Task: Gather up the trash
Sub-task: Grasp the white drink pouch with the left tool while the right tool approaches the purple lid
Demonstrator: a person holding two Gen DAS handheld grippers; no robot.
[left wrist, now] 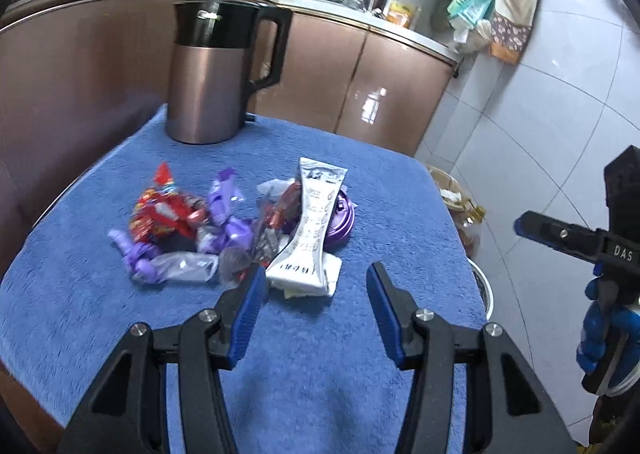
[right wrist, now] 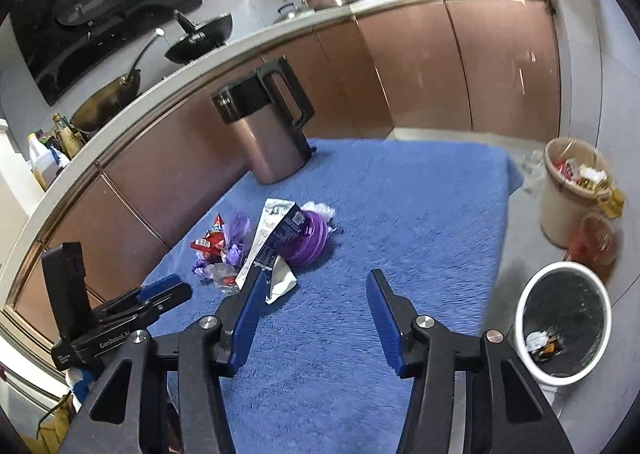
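Roughly, the scene reads as follows.

Surface: a blue towel (left wrist: 360, 182) covers the table, with brown kitchen cabinets (left wrist: 384, 90) behind it.

Trash pile: wrappers sit heaped near the middle of the towel — a red candy wrapper (left wrist: 160, 214) at the left, purple wrappers (left wrist: 224, 206) beside it, and a clear crumpled wrapper (left wrist: 184, 266) at the near edge.

Silver packet: a long silver-white packet (left wrist: 312, 226) lies across the right side of the pile, its near end just in front of the left gripper's fingers.

Purple lid: a round purple lid (right wrist: 304, 242) lies partly under the packet, on the pile's right.

Kettle: a copper-coloured kettle (left wrist: 208, 70) with a black handle stands upright at the far side of the towel, well apart from the trash.

Left gripper (left wrist: 318, 276): hangs above the towel, jaws moderately apart and nothing between the blue pads; one pad's tip overlaps the pile's near edge in the left wrist view, contact not clear.

Right gripper (right wrist: 316, 286): also above the towel, jaws moderately apart and empty — the pile lies ahead and to its left.

White bin (right wrist: 564, 322): stands on the floor off the table's right edge, with a few scraps at the bottom.

Beige bin (right wrist: 568, 194): further back on the floor, filled with rubbish.
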